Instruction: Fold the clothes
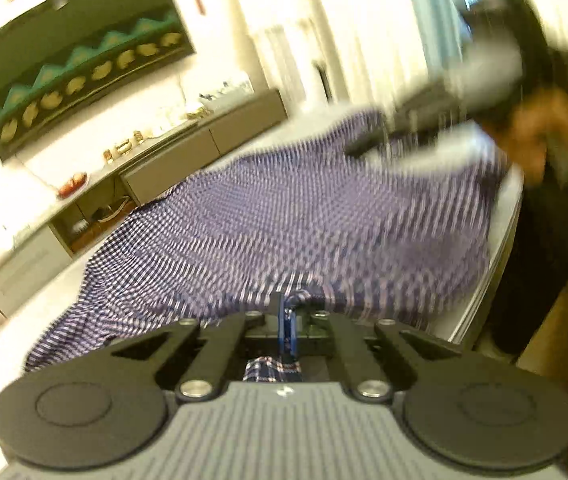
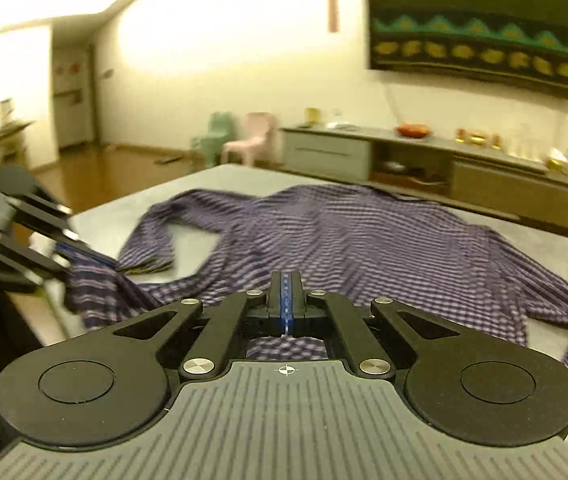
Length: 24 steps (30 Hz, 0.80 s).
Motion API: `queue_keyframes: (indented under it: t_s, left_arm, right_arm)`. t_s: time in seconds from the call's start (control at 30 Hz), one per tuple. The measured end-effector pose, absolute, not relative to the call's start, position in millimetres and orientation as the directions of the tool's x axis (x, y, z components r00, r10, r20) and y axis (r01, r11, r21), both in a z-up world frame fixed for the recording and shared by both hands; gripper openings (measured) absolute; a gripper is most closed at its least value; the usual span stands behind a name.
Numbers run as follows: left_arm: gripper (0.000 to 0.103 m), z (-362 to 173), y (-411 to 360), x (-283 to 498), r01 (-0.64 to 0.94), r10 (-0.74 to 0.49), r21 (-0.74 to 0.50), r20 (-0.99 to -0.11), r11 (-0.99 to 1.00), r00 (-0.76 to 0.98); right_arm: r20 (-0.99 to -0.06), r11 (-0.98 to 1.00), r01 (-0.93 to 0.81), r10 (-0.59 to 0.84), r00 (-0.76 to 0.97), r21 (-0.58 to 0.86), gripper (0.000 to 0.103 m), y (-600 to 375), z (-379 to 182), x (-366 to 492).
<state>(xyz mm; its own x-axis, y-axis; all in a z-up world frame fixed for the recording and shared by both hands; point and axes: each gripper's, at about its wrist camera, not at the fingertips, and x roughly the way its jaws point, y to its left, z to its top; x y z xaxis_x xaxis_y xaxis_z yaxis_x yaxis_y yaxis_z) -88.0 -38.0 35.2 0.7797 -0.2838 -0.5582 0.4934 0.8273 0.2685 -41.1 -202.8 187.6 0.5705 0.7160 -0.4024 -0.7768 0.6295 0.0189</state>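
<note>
A purple-and-white checked shirt [image 1: 284,216] lies spread over the grey table [image 1: 504,216], one sleeve bent at the far left [image 2: 155,236]. My left gripper [image 1: 288,308] is shut on a bunched edge of the shirt, and cloth shows under its fingers. In the right wrist view it [image 2: 65,254] comes in from the left, lifting that edge. My right gripper [image 2: 286,300] is shut, pads together, with checked cloth [image 2: 364,240] reaching its tips and hanging below. In the left wrist view it [image 1: 358,148] is blurred at the shirt's raised far edge.
A person's hand [image 1: 532,136] holds the right gripper at the table's right edge. A long low cabinet [image 2: 484,176] with small items stands behind the table. Two small plastic chairs [image 2: 249,136] stand on the wooden floor. Bare tabletop [image 2: 243,178] lies beyond the shirt.
</note>
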Motion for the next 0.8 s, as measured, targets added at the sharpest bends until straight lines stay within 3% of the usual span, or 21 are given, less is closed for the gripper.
queue_keyframes:
  t_s: [0.13,0.17,0.2,0.27,0.3,0.37,0.43,0.57,0.63,0.67,0.7,0.8]
  left_arm:
    - [0.003,70.0,-42.3,-70.6,0.441,-0.275,0.197,-0.548,0.876,0.790]
    - [0.003,77.1,-41.2,-64.9,0.421,-0.268,0.171,-0.550,0.891,0.791]
    - [0.003,83.8,-38.8,-59.6,0.405,-0.266,0.142,-0.556,0.903,0.787]
    - [0.003,97.0,-32.9,-49.6,0.375,-0.264,0.084,-0.570,0.923,0.778]
    - [0.003,100.3,-32.6,-48.7,0.367,-0.258,0.078,-0.577,0.927,0.775]
    - [0.003,103.6,-35.1,-47.8,0.360,-0.238,0.094,-0.594,0.928,0.768]
    - [0.003,106.4,-38.9,-41.2,0.356,-0.215,0.115,-0.614,0.927,0.760]
    - [0.003,111.2,-45.9,-34.3,0.362,-0.191,0.156,-0.629,0.919,0.754]
    - [0.003,109.8,-48.7,-32.9,0.369,-0.187,0.170,-0.630,0.914,0.754]
    - [0.003,109.8,-49.7,-32.1,0.373,-0.186,0.177,-0.631,0.911,0.753]
    - [0.003,110.1,-50.6,-32.1,0.377,-0.183,0.188,-0.631,0.907,0.754]
    - [0.003,112.7,-48.0,-35.5,0.376,-0.153,0.246,-0.621,0.893,0.769]
  right_arm:
    - [-0.353,0.527,-0.848,0.804,0.479,0.050,0.006,-214.1,180.4,-77.4]
    - [-0.340,0.500,-0.864,0.824,0.454,0.057,0.013,-216.9,178.6,-86.5]
    - [-0.363,0.450,-0.893,0.834,0.416,0.012,0.035,-208.0,170.4,-102.8]
    - [-0.417,0.340,-0.937,0.843,0.340,-0.077,0.062,-189.5,153.6,-135.9]
    - [-0.446,0.280,-0.953,0.842,0.303,-0.119,0.070,-180.2,145.2,-152.4]
    - [-0.537,0.200,-0.945,0.784,0.312,-0.258,0.071,-154.2,112.8,-175.1]
    - [-0.589,0.129,-0.890,0.707,0.392,-0.437,0.071,-135.5,77.8,-190.8]
    - [-0.574,0.009,-0.752,0.639,0.511,-0.659,0.058,-125.0,38.4,-203.1]
    - [-0.553,0.014,-0.728,0.639,0.534,-0.686,0.041,-128.2,39.0,-202.0]
    - [-0.539,0.026,-0.723,0.647,0.539,-0.691,0.012,-130.2,44.1,-201.3]
    - [-0.530,0.040,-0.734,0.666,0.526,-0.678,0.000,-136.0,53.1,-203.5]
    - [-0.503,0.078,-0.761,0.706,0.498,-0.644,0.000,-158.5,82.6,-207.7]
